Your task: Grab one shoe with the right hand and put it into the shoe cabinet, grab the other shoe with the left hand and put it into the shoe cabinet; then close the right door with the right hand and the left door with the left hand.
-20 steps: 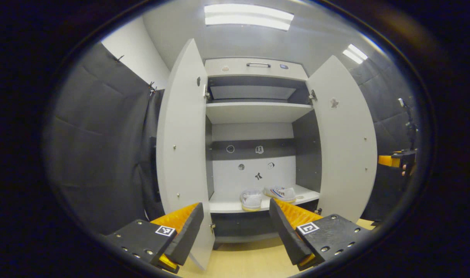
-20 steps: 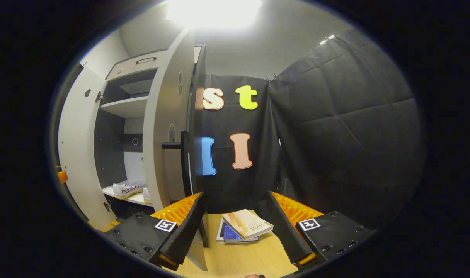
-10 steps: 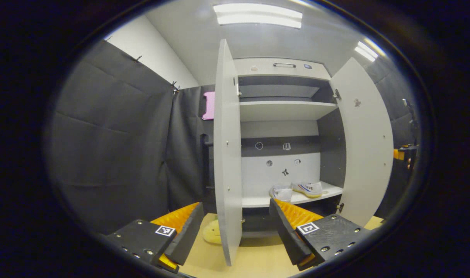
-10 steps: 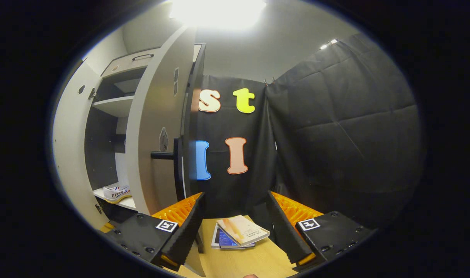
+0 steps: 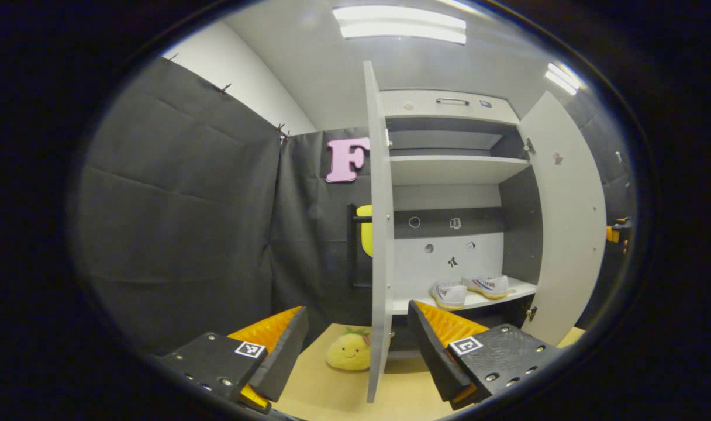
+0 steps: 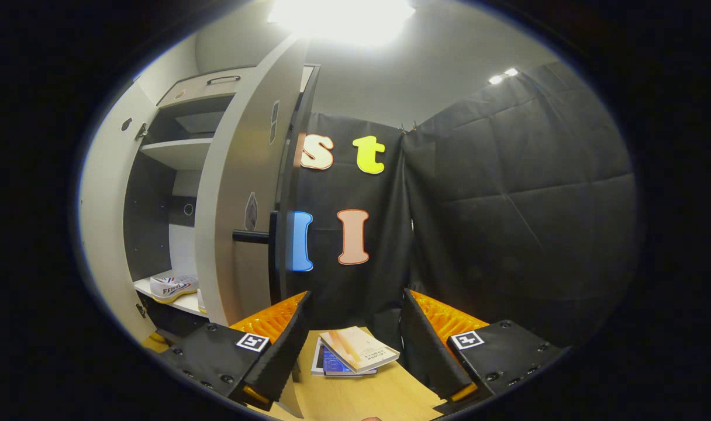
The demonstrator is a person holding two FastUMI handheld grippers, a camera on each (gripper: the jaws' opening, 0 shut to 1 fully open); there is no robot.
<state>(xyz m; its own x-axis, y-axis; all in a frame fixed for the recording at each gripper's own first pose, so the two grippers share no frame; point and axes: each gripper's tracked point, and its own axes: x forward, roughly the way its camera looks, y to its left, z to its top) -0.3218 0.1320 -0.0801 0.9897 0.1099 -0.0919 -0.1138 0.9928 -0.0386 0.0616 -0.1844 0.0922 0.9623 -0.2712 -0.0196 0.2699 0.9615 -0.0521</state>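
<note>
Both shoes (image 5: 469, 288) sit on the cabinet's low shelf (image 5: 408, 304) while the right hand-held gripper (image 6: 349, 345), open and empty, faces the tall right door's (image 6: 233, 193) outer side, just left and beyond its fingers.

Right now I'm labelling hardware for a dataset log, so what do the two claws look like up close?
The left claw and the right claw look alike: two wedge-shaped fingers with ribbed inner faces, each mounted on a dark flat plate with round screw holes. Every plate carries a small square black-and-white tag near its inner corner. No cables or sleeves are visible.
</note>
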